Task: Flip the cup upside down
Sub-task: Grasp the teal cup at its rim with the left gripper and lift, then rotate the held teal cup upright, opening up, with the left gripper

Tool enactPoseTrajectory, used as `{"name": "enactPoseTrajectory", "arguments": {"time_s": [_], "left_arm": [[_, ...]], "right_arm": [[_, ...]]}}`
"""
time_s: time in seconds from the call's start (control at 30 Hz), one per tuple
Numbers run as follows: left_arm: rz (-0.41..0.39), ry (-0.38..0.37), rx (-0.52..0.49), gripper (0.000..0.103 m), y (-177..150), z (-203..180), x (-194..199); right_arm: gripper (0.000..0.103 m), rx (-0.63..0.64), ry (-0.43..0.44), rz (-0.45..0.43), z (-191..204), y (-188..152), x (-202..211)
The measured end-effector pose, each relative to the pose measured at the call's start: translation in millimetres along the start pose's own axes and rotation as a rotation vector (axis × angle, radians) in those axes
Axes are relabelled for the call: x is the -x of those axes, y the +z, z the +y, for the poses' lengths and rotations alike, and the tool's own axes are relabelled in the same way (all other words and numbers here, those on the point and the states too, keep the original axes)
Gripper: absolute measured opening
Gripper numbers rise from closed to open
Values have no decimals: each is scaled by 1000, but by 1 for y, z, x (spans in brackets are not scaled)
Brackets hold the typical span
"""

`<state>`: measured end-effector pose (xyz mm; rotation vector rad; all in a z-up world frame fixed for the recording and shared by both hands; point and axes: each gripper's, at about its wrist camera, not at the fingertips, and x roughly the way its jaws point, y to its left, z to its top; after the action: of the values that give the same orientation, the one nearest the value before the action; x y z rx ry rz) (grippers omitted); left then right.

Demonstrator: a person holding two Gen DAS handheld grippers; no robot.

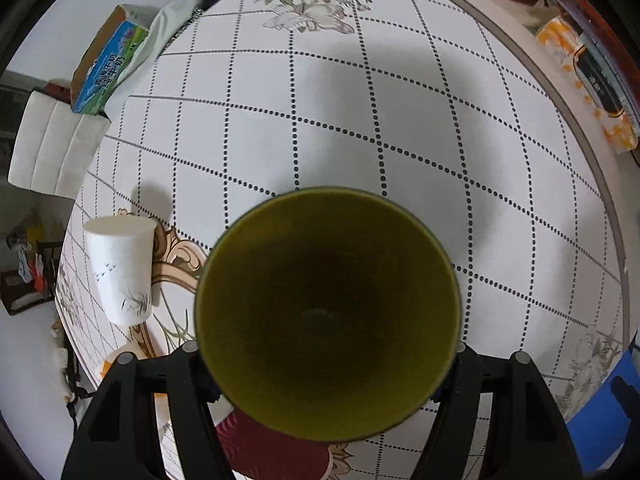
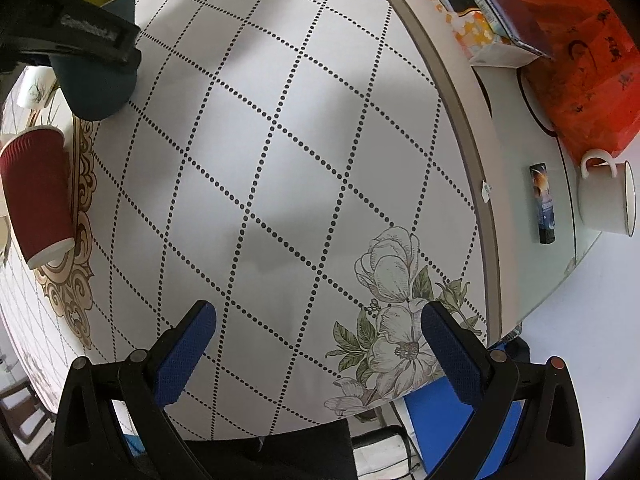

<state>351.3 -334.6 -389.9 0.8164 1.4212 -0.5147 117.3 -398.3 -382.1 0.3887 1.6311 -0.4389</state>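
Note:
My left gripper [image 1: 326, 350] is shut on a dark green cup [image 1: 328, 312] with a yellow-green inside. The cup's open mouth faces the left wrist camera and it is held above the table. The same cup [image 2: 100, 76] shows at the top left of the right wrist view, tilted in the left gripper's black finger [image 2: 80, 36]. My right gripper [image 2: 318, 320] is open and empty, above the patterned tablecloth [image 2: 280, 160] near the table's edge.
A white paper cup [image 1: 122, 268] stands upside down at the left. A red ribbed cup [image 2: 38, 192] lies by the gold ornament. A tissue box [image 1: 106, 60], a white mug [image 2: 608, 196], a lighter [image 2: 543, 204] and red bag [image 2: 580, 60] sit around the edges.

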Motion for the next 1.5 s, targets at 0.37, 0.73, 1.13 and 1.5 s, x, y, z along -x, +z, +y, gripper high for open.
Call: {"name": "enactPoseTrajectory", "arguments": {"time_s": [0.37, 0.73, 1.13, 1.5], "left_arm": [[91, -37, -63, 68, -1, 3, -30], [-28, -55, -89, 69, -15, 20, 17], [-13, 29, -248, 70, 55, -8, 2], [-40, -10, -202, 67, 65, 2, -6]], "right_arm": [[103, -39, -7, 6, -18, 3, 6], [103, -101, -26, 18, -20, -2, 13], [103, -179, -29, 21, -32, -14, 28], [103, -201, -34, 19, -25, -2, 19]]}}
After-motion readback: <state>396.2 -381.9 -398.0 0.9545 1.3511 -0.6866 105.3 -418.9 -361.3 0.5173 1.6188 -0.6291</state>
